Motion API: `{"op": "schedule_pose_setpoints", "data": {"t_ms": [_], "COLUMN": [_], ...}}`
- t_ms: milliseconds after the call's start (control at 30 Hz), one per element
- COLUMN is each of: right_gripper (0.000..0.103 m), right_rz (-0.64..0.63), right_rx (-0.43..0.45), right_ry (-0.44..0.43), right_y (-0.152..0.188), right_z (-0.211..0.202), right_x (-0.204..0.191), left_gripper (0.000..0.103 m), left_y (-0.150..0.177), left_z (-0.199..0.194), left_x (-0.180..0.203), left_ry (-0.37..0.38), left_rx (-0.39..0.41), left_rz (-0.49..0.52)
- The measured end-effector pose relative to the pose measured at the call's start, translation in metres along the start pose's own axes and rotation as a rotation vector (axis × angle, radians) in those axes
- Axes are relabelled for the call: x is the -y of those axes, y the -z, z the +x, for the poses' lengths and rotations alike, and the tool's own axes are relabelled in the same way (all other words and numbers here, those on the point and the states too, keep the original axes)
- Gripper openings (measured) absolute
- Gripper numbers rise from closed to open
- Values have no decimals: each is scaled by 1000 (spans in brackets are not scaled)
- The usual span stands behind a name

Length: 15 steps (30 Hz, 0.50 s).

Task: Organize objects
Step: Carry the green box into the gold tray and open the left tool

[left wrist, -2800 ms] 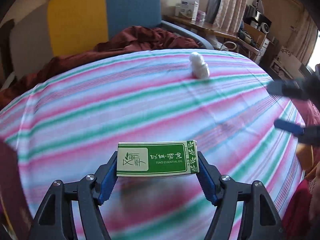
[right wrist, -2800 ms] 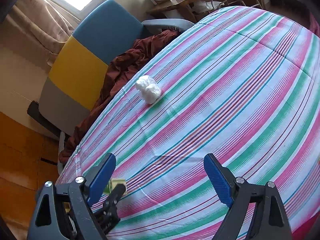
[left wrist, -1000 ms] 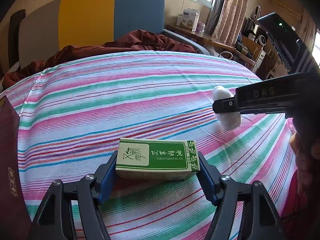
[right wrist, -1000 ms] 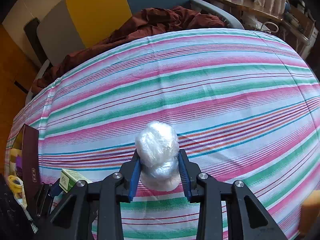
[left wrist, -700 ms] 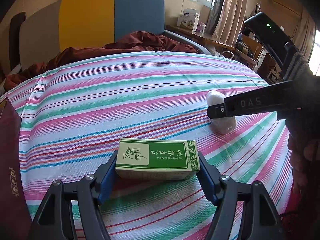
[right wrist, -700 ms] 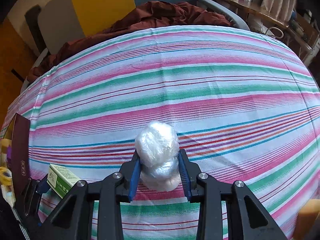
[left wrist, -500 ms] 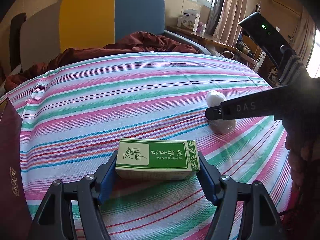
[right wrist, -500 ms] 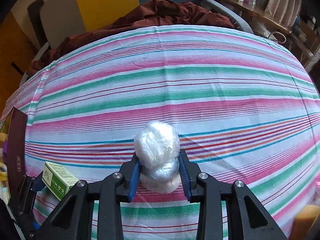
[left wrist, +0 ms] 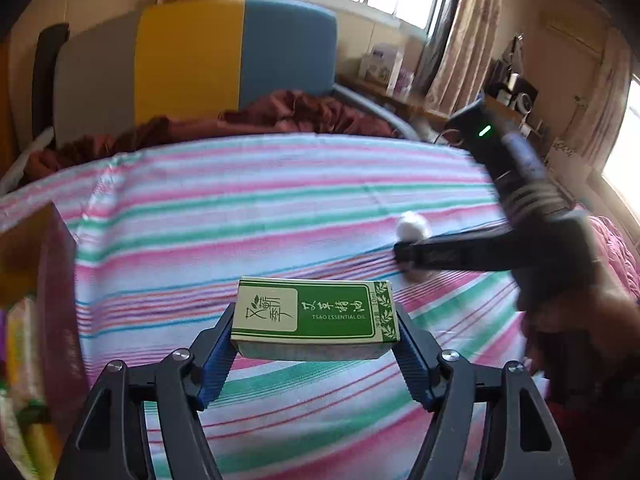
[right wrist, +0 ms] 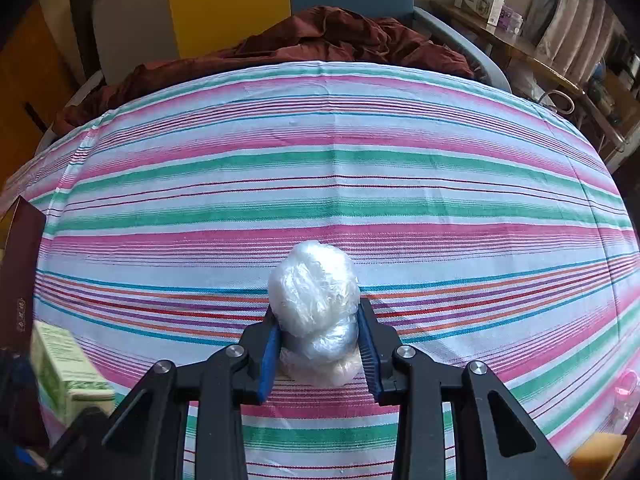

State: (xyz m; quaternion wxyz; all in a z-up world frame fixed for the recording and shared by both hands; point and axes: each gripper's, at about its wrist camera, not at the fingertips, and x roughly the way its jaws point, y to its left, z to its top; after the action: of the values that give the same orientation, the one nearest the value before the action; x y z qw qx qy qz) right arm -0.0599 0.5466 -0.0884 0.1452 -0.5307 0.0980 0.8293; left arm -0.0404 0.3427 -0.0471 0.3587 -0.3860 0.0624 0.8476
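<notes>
My left gripper (left wrist: 315, 350) is shut on a green and cream essential oil box (left wrist: 316, 314) and holds it above the striped cloth (left wrist: 240, 216). The box also shows at the lower left of the right wrist view (right wrist: 66, 364). My right gripper (right wrist: 319, 346) is shut on a white ball of crumpled plastic wrap (right wrist: 314, 300) over the cloth (right wrist: 340, 160). In the left wrist view the right gripper (left wrist: 404, 254) reaches in from the right with the white ball (left wrist: 412, 226) in it.
A dark red open box (left wrist: 56, 304) with colourful items inside stands at the left edge; its wall shows in the right wrist view (right wrist: 20, 264). A dark red blanket (right wrist: 320, 40) and a yellow and blue chair (left wrist: 240, 52) lie behind the cloth. A yellow sponge (right wrist: 596, 454) sits at the lower right.
The right gripper closed on the white ball and carried it leftward, nearer the left gripper. The left gripper keeps the green box and has swung left, bringing the dark red box into view.
</notes>
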Motion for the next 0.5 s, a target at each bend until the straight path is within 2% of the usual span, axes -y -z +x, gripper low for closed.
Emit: {"op": "schedule_pose_setpoints", "data": {"t_ms": [133,200,300,367,400,500], "right_gripper": [36,36,36,36,36,36], "right_rz": [-21,-27,-35,-42,-45,-47], "right_rx": [7,8,10,10,11,11], "right_ry": [13,17,24,30,32,37], "right_y": [3,2,5,5,7,10], "right_z": [-4,-1,-3,-3,-6,-7], "right_x": [-3,-8,-7,-9,-7,-7], "left_gripper": [72,72,72,72,72,72], "left_y": [-9,-11,-8,-1,5,20], "left_z": [-49,-75,-111,-128,-138,-157], "left_x": [-16,-36,-78,-114,-137,-176], "left_ry": [13,17,-17,-33,-11,-25], "left_rx": [47,65,92,79,65,64], "left_rz": [-34,-77,-124,-204,-271,-389]}}
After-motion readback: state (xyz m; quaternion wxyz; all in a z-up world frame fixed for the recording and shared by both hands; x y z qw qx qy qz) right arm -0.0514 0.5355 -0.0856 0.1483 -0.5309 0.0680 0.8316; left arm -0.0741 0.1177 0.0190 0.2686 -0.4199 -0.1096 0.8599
